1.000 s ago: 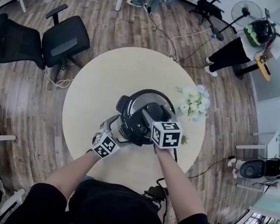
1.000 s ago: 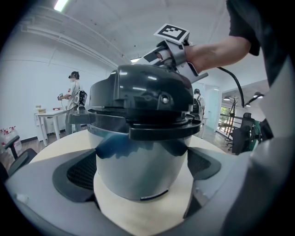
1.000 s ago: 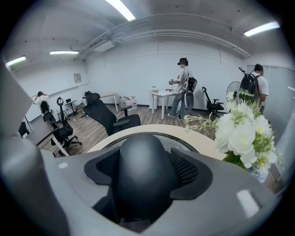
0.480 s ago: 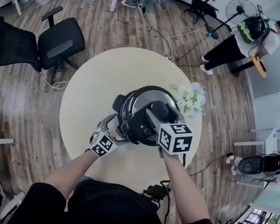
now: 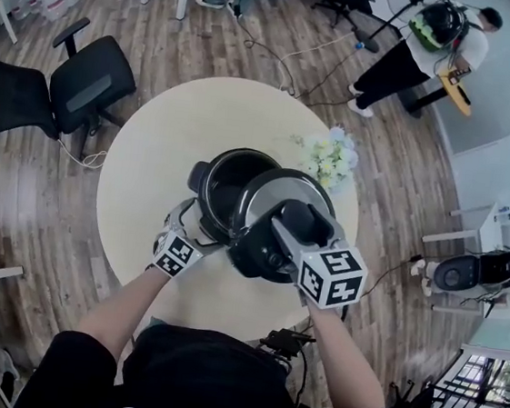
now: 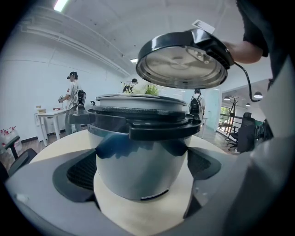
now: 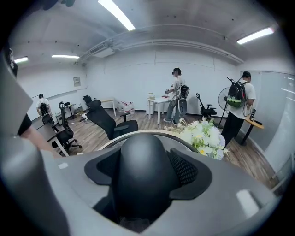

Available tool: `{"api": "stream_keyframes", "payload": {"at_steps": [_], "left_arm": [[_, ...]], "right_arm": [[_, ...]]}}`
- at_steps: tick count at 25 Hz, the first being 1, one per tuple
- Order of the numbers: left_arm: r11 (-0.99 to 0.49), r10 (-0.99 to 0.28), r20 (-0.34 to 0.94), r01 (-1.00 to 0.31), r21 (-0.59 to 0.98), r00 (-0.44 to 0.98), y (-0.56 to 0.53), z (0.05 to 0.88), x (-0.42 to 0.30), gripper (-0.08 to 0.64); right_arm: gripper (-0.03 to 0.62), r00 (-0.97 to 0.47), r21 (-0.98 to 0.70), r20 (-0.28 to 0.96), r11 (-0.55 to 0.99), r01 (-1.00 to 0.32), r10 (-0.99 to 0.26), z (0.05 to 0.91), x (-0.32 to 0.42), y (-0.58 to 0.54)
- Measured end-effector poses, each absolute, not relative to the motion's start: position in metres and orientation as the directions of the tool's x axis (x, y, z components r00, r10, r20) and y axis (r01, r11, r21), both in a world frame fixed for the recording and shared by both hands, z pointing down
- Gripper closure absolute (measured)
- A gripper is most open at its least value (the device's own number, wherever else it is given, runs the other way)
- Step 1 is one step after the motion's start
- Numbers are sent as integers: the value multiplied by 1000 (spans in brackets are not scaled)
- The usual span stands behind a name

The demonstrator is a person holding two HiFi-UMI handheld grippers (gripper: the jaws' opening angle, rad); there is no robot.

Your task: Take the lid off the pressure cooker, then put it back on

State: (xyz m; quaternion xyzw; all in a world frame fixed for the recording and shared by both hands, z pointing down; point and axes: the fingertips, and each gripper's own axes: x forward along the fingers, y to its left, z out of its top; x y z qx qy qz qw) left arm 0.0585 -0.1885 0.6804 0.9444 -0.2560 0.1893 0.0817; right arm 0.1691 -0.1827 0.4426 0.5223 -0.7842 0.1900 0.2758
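Right jaws on lid (image 5: 274,196) above cooker (image 5: 223,186)

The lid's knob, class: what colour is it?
Black. The knob shows best in the right gripper view.

Round beige table (image 5: 144,177) carries the open pressure cooker (image 5: 223,184) near its centre, with a flower bouquet (image 5: 328,157) at its right

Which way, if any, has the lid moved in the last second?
Yes: the lid has gone up and to the right, off the pot, whose mouth now shows; the right gripper holds it.
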Motion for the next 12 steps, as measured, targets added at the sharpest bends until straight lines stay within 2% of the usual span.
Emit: {"api": "stream_keyframes", "payload": {"at_steps": [12], "left_arm": [[-857, -457, 389, -513, 49, 800, -188, 666, 59, -31]], "right_arm": [[262, -132, -10, 652, 165, -986, -747, 483, 258, -71]]}}
